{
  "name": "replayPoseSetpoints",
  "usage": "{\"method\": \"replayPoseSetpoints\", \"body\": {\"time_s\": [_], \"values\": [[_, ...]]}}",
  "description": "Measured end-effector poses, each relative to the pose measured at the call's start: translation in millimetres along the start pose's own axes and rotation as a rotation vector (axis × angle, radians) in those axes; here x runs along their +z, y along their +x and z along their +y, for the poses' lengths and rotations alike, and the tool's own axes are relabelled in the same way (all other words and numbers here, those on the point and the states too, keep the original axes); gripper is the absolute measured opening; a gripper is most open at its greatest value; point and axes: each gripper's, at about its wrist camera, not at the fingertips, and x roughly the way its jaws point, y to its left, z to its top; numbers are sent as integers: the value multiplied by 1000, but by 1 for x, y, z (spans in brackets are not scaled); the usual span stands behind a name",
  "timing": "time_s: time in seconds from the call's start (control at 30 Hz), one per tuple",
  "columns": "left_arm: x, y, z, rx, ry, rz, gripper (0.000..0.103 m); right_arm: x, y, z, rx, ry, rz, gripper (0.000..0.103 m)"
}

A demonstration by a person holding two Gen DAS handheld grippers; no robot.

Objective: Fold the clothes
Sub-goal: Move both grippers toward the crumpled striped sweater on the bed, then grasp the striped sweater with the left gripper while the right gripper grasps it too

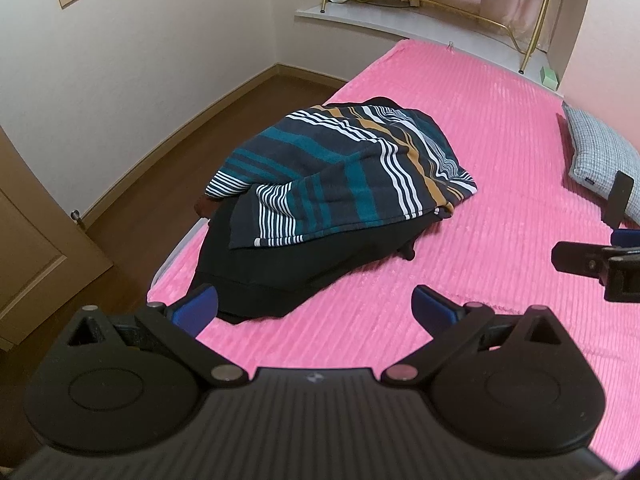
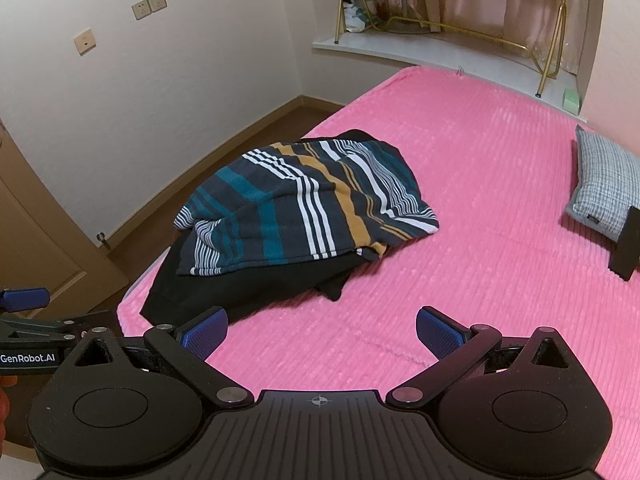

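Note:
A striped garment (image 1: pixel 340 168), dark with teal, white and mustard bands, lies crumpled on top of a black garment (image 1: pixel 288 264) near the left edge of the pink bed (image 1: pixel 460 240). Both also show in the right wrist view, striped (image 2: pixel 304 204) over black (image 2: pixel 240 288). My left gripper (image 1: pixel 316 312) is open and empty, above the bed just short of the black garment's near hem. My right gripper (image 2: pixel 320 334) is open and empty, above the pink cover in front of the pile. The right gripper's side shows at the right edge of the left wrist view (image 1: pixel 592 264).
A checked pillow (image 1: pixel 600 160) lies at the bed's right side, with a dark object (image 2: pixel 626 244) beside it. Wooden floor (image 1: pixel 160 184) and a door (image 1: pixel 36 256) lie left of the bed. A window ledge with a gold frame (image 2: pixel 440 40) stands beyond the bed.

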Motion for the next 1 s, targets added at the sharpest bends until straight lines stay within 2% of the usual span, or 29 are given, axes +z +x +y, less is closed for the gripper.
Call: {"method": "replayPoseSetpoints", "body": {"time_s": [0.5,0.87,0.93,1.0], "values": [[0,5,-10,-9,24,1,102,-3,1,-11,-8,5,15,103],[-1,14,-30,-3,39,4,100,-2,1,-71,-19,-3,14,103],[1,15,-33,-92,184,-11,100,1,3,-79,-10,-13,13,103],[4,17,-35,-77,205,-13,100,5,5,-87,3,-26,10,103]]}}
